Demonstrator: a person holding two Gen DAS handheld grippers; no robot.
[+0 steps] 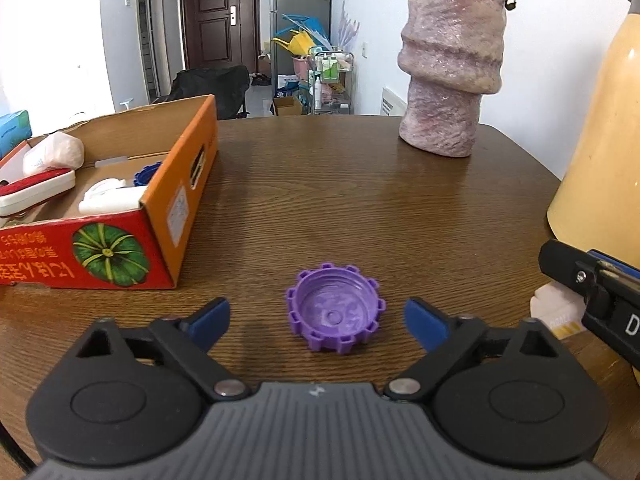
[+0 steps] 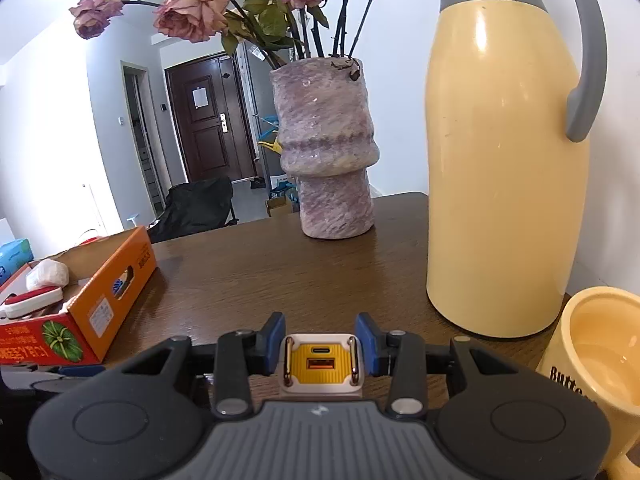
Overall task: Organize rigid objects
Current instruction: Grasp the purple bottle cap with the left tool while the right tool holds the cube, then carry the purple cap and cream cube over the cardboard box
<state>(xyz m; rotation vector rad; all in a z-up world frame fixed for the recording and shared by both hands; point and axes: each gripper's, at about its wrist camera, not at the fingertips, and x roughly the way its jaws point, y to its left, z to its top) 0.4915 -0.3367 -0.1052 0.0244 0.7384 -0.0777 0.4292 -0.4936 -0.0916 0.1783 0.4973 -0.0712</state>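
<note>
A: The purple cap (image 1: 335, 315) is what's left on the table (image 1: 360, 200). It lies hollow side up near the front edge, out on bare wood, with the cardboard box (image 1: 120, 248) just off to its left.

B: And the left gripper (image 1: 316, 322)?

A: Its jaws stand apart on either side of the cap, the blue pads clear of the ridged rim. Nothing is gripped there; the cap sits between them untouched.

B: The right gripper (image 2: 320, 344)?

A: Clamped on a small white and yellow charger (image 2: 320, 364), ports facing forward, lifted off the table. It hangs near the front right, in front of the yellow jug (image 2: 504, 168) and beside the yellow mug (image 2: 600, 360).

B: So how far along is the sorting?

A: Well on, I'd say. The box at the left edge already holds several things: a white bottle (image 1: 108, 196), a blue cap (image 1: 146, 172), a red and white case (image 1: 36, 192), a pale wrapped lump (image 1: 54, 152). The charger and the purple cap look like the last loose pieces. The vase (image 1: 448, 68) toward the far edge seems like furniture, not something to sort.

B: What remains, then?

A: Closing on the cap, and carrying both pieces into the box.
</note>
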